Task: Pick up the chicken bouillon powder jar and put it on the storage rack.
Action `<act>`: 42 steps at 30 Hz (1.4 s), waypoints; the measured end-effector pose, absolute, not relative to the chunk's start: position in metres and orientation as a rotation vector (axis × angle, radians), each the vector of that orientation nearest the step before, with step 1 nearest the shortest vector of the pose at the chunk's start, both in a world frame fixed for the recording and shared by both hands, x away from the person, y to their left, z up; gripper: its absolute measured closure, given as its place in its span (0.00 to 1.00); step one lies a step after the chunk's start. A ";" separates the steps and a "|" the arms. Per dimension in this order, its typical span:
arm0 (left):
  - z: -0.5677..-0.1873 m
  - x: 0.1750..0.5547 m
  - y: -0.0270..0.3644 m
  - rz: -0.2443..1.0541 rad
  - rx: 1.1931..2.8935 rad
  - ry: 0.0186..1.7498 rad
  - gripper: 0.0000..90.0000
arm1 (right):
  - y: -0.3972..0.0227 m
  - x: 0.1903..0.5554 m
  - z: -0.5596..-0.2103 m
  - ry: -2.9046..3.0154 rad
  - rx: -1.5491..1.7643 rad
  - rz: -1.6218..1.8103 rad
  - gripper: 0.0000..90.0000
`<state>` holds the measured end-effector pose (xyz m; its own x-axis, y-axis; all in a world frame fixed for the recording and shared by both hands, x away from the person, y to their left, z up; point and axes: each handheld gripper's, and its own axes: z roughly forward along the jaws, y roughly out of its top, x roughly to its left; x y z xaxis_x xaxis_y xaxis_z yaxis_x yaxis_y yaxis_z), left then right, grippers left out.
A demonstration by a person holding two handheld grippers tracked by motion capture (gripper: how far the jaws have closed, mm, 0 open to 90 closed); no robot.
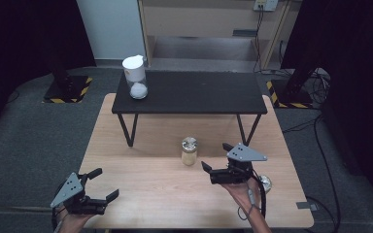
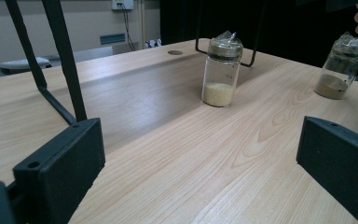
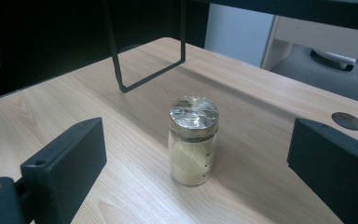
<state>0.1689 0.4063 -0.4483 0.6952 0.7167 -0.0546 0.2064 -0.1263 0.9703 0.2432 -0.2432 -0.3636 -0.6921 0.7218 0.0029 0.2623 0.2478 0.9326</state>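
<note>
A small glass jar of yellow grains (image 1: 189,151) with a foil lid stands upright near the middle of the wooden table (image 1: 150,194). My right gripper (image 1: 216,156) is open just to its right, jaws pointing at it. In the right gripper view the jar (image 3: 192,140) stands a short way ahead of the wide-apart jaws, untouched. My left gripper (image 1: 105,183) is open and holds nothing at the front left corner. From the left gripper view the same jar (image 2: 221,74) stands far ahead, and a second foil-topped jar of brown powder (image 2: 342,67) is at the right.
A low black shelf (image 1: 189,92) on thin metal legs (image 2: 60,60) stands across the far half of the table. On its left end is a white-lidded jar of white powder (image 1: 136,77). The brown-powder jar (image 1: 264,183) sits by the right hand. A cable hole (image 3: 347,120) pierces the tabletop.
</note>
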 end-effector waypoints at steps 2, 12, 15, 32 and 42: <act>-0.448 0.169 0.406 0.517 1.679 0.751 0.00 | -0.240 0.246 -0.364 2.103 0.893 1.436 0.06; -0.448 0.169 0.406 0.516 1.680 0.749 0.00 | -0.230 0.263 -0.368 2.138 0.878 1.435 0.06; -0.448 0.168 0.407 0.517 1.680 0.750 0.00 | -0.227 0.269 -0.369 2.152 0.877 1.430 0.06; -0.447 0.169 0.406 0.517 1.690 0.749 0.00 | -0.206 0.303 -0.380 2.219 0.876 1.383 0.07; -0.447 0.169 0.406 0.514 1.689 0.752 0.00 | -0.195 0.324 -0.385 2.244 0.900 1.361 0.08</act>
